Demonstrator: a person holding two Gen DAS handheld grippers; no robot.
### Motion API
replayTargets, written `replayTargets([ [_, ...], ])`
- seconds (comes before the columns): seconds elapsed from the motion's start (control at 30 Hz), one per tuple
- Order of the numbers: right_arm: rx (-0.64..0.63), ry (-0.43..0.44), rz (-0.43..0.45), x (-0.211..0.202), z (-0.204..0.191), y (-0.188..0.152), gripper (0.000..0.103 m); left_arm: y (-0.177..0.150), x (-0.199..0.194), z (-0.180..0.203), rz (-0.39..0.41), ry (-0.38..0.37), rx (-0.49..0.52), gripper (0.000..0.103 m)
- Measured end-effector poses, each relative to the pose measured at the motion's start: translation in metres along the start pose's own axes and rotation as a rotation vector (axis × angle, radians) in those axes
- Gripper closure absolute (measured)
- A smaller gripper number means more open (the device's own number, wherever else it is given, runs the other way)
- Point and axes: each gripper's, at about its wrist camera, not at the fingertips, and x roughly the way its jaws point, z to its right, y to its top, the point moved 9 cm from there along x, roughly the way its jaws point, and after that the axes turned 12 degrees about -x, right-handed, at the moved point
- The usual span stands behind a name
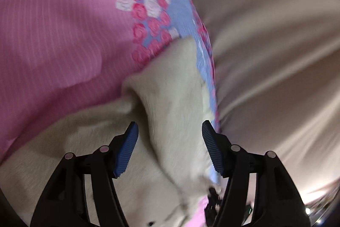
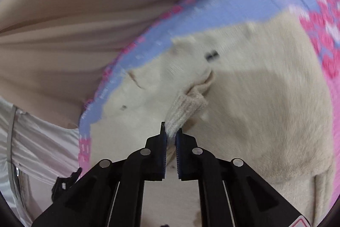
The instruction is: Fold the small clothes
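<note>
A small cream knit garment (image 2: 244, 103) lies on a pink and blue bedcover (image 2: 212, 5). My right gripper (image 2: 171, 133) is shut on the garment's ribbed cuff (image 2: 187, 107), with the sleeve pulled over the body. In the left wrist view my left gripper (image 1: 170, 131) is open, its blue pads (image 1: 127, 148) either side of a raised fold of the cream garment (image 1: 174, 99), not pinching it. Both views are motion-blurred.
The bedcover has a pink ribbed area (image 1: 53, 35) and a blue band with pink and white flowers (image 1: 148, 3). Beige sheet or curtain folds (image 1: 276, 56) lie beyond its edge. A pale grey fabric (image 2: 38, 142) shows at the lower left of the right wrist view.
</note>
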Motion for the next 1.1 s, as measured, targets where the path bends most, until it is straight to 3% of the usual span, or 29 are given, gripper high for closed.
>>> replayTargets([
  [0.17,-0.019,-0.036,0.153,-0.056,0.007,0.033,0.096,0.017,0.015,-0.005,-0.014,-0.081,-0.211,0.046],
  [0.23,-0.003,-0.070,0.167,-0.069,0.026,0.034,0.096,0.019,0.014,-0.004,-0.013,-0.117,-0.247,0.049],
  [0.33,0.014,-0.174,0.084,-0.059,0.072,0.015,0.096,0.016,0.020,-0.013,-0.008,-0.059,-0.198,0.067],
  [0.4,0.054,-0.229,0.009,-0.043,0.104,-0.008,0.096,0.012,0.023,-0.023,0.007,-0.010,-0.171,0.086],
  [0.43,0.073,-0.240,-0.025,-0.035,0.116,-0.019,0.096,0.011,0.024,-0.025,0.016,0.002,-0.166,0.089],
  [0.5,0.092,-0.231,-0.040,-0.026,0.127,-0.036,0.098,0.010,0.021,-0.027,0.029,0.022,-0.125,0.088],
  [0.63,0.106,-0.233,-0.020,-0.028,0.126,-0.034,0.098,0.010,0.023,-0.020,0.068,0.117,0.046,0.088],
  [0.7,0.087,-0.335,0.034,-0.052,0.123,-0.025,0.096,0.009,0.023,-0.018,0.082,0.152,0.115,0.087],
  [0.77,0.029,-0.469,0.146,-0.086,0.105,-0.011,0.083,0.005,0.020,-0.020,0.092,0.179,0.172,0.086],
  [0.8,-0.023,-0.462,0.182,-0.093,0.087,-0.002,0.083,0.004,0.021,-0.021,0.093,0.184,0.187,0.086],
  [0.87,-0.184,-0.349,0.143,-0.073,0.030,0.015,0.083,0.004,0.021,-0.023,0.091,0.176,0.189,0.086],
  [0.97,-0.440,-0.120,-0.036,0.003,-0.077,0.018,0.078,0.004,0.018,-0.027,0.084,0.165,0.178,0.086],
  [1.1,-0.619,0.066,-0.199,0.099,-0.177,0.004,0.074,0.001,0.021,-0.023,0.084,0.180,0.205,0.085],
])
